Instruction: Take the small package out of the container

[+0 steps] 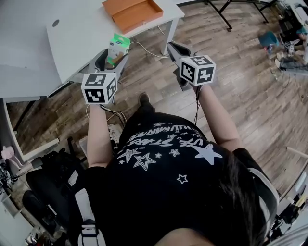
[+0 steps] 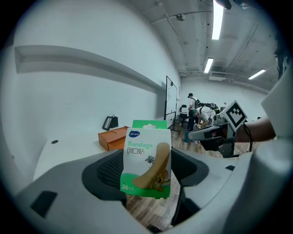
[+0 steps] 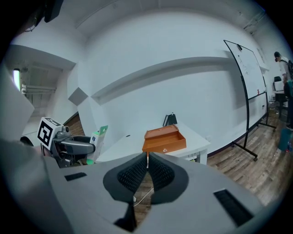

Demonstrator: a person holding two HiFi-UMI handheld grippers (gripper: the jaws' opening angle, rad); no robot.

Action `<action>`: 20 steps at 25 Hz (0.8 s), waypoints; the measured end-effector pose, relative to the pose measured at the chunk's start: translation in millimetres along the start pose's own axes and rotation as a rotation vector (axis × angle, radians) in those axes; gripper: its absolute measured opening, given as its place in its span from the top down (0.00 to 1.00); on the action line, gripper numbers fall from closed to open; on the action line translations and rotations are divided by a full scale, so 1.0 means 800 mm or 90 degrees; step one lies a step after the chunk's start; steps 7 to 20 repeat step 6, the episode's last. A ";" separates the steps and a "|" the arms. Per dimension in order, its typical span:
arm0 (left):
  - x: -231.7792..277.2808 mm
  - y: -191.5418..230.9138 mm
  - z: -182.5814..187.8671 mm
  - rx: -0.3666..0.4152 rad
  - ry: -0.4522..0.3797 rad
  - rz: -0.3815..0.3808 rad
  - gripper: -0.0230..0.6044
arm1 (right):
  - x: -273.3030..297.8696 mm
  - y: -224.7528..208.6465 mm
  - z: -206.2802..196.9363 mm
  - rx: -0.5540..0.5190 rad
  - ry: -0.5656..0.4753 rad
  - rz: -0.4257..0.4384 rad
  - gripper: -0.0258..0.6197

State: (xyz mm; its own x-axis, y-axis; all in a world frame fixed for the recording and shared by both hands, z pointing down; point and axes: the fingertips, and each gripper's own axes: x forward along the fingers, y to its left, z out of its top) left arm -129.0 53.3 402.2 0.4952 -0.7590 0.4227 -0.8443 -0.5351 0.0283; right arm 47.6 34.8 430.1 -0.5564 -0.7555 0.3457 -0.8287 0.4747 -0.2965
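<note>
A small green and white bandage package is held upright between the jaws of my left gripper, which is shut on it. In the head view the package hangs over the table's near edge, clear of the orange container on the white table. The right gripper view shows the package at the left, and the orange container looks empty. My right gripper is shut with nothing between its jaws, held over the wooden floor, right of the left gripper.
A black stand sits on the table behind the container. A cable runs over the wooden floor below the grippers. A whiteboard stands at the far right, and people are at the back of the room.
</note>
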 end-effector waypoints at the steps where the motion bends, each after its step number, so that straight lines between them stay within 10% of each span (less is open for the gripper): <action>1: -0.005 -0.008 -0.002 -0.002 0.001 0.001 0.41 | -0.008 0.001 -0.004 0.003 0.001 0.003 0.88; 20: -0.030 -0.047 -0.015 -0.006 0.002 0.006 0.41 | -0.047 0.008 -0.025 0.007 0.006 0.013 0.88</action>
